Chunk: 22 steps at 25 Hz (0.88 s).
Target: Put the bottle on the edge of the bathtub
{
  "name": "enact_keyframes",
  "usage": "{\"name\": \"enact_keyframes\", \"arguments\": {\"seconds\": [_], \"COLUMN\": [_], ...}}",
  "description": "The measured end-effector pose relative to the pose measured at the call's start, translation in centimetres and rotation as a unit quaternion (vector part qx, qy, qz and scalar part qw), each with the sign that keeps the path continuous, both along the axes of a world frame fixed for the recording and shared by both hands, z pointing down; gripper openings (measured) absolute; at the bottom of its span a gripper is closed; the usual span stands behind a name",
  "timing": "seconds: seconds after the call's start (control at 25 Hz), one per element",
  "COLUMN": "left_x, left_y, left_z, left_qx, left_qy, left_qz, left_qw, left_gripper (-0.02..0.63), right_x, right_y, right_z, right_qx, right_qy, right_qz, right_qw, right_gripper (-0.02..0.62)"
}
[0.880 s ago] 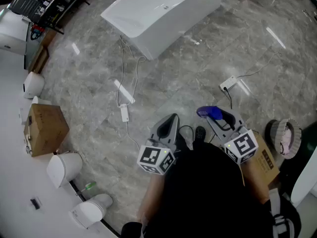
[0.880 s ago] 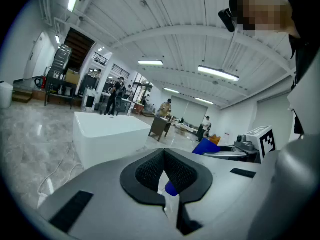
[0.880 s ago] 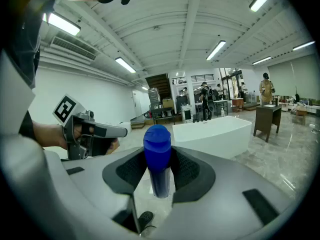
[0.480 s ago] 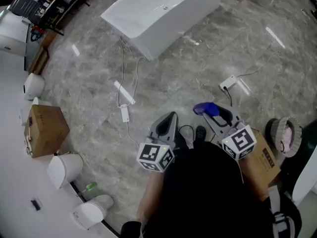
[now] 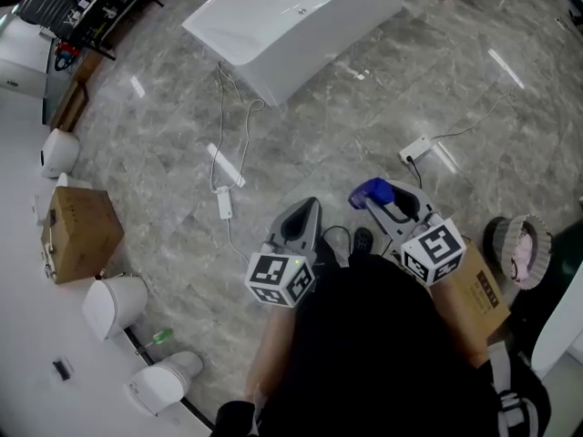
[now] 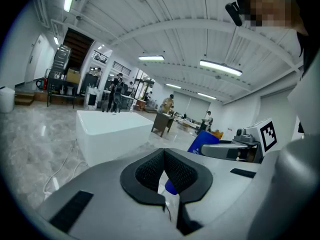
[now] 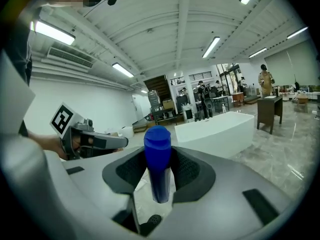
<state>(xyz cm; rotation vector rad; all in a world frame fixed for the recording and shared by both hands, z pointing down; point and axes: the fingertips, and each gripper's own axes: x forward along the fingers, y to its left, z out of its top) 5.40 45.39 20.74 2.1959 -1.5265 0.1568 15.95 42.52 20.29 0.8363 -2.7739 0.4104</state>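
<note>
A blue bottle (image 5: 371,192) with a blue cap stands upright between the pads of my right gripper (image 5: 386,202), which is shut on it; the right gripper view shows the bottle (image 7: 158,156) gripped at its body. My left gripper (image 5: 304,215) is held beside it with its pads together and nothing between them. The white bathtub (image 5: 291,16) stands on the grey marble floor far ahead, well apart from both grippers. It also shows in the left gripper view as a white bathtub (image 6: 112,134) and behind the bottle as the bathtub (image 7: 220,129).
White cables (image 5: 223,167) run from the tub across the floor. A power strip (image 5: 417,150) lies ahead of my right gripper. At the left stand a cardboard box (image 5: 77,230) and white toilets (image 5: 114,303). Another box (image 5: 481,291) and a round basket (image 5: 516,244) sit at the right.
Both grippers have drifted a little forward and to the left, the bottle going along in the right one. The grip on the bottle looks the same.
</note>
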Motion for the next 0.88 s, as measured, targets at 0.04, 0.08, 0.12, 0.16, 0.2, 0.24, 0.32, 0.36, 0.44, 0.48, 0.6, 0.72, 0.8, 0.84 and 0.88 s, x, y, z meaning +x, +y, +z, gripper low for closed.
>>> {"name": "enact_keyframes", "arguments": {"seconds": [0.04, 0.08, 0.12, 0.16, 0.2, 0.24, 0.32, 0.36, 0.44, 0.48, 0.6, 0.72, 0.8, 0.84, 0.88], "left_x": [0.3, 0.6, 0.9, 1.1, 1.2, 1.4, 1.6, 1.6, 1.5, 1.4, 1.1, 0.7, 0.4, 0.2, 0.0], "left_y": [-0.2, -0.4, -0.6, -0.8, -1.0, -1.3, -1.8, -2.2, -3.2, -3.8, -6.1, -9.5, -12.5, -14.1, -15.9], "left_z": [0.1, 0.2, 0.3, 0.4, 0.5, 0.7, 0.8, 0.8, 1.0, 1.2, 2.2, 3.4, 3.8, 3.6, 3.3], "left_qx": [-0.001, -0.003, -0.004, -0.006, -0.007, -0.01, -0.016, -0.018, -0.021, -0.023, -0.029, -0.032, -0.03, -0.026, -0.02], "left_qy": [0.0, 0.0, 0.001, 0.002, 0.003, 0.004, 0.005, 0.004, 0.003, 0.003, 0.008, 0.017, 0.024, 0.027, 0.03], "left_qz": [0.0, 0.0, -0.001, -0.003, -0.004, -0.003, 0.001, 0.004, 0.008, 0.01, 0.02, 0.035, 0.042, 0.044, 0.046], "left_qw": [1.0, 1.0, 1.0, 1.0, 1.0, 0.9999, 0.9999, 0.9998, 0.9997, 0.9997, 0.9993, 0.9987, 0.9984, 0.9983, 0.9983], "left_gripper": [0.011, 0.011, 0.011, 0.011, 0.011, 0.011, 0.011, 0.011, 0.011, 0.011, 0.011, 0.011, 0.011, 0.011, 0.011], "right_x": [0.1, 0.2, 0.3, 0.4, 0.5, 0.6, 0.9, 1.0, 1.1, 1.2, 1.6, 1.5, 1.3, 1.2, 1.0], "right_y": [-0.2, -0.3, -0.5, -0.6, -0.8, -1.1, -1.7, -2.0, -3.1, -3.7, -5.9, -8.9, -11.3, -12.6, -13.9], "right_z": [0.1, 0.2, 0.3, 0.5, 0.7, 0.9, 1.1, 1.2, 1.7, 2.0, 3.2, 3.8, 3.7, 3.4, 3.2], "right_qx": [-0.003, -0.006, -0.009, -0.011, -0.013, -0.017, -0.025, -0.029, -0.035, -0.039, -0.049, -0.05, -0.045, -0.043, -0.041], "right_qy": [-0.002, -0.002, -0.002, -0.002, -0.001, 0.0, 0.001, 0.0, -0.001, 0.0, 0.009, 0.021, 0.031, 0.035, 0.04], "right_qz": [-0.002, -0.004, -0.007, -0.008, -0.008, -0.006, 0.001, 0.004, 0.011, 0.016, 0.033, 0.049, 0.055, 0.056, 0.056], "right_qw": [1.0, 1.0, 1.0, 1.0, 1.0, 1.0, 1.0, 1.0, 0.999, 0.999, 0.998, 0.997, 0.997, 0.997, 0.997], "right_gripper": [0.152, 0.152, 0.152, 0.152, 0.152, 0.152, 0.152, 0.152, 0.152, 0.152, 0.152, 0.152, 0.152, 0.152, 0.152]}}
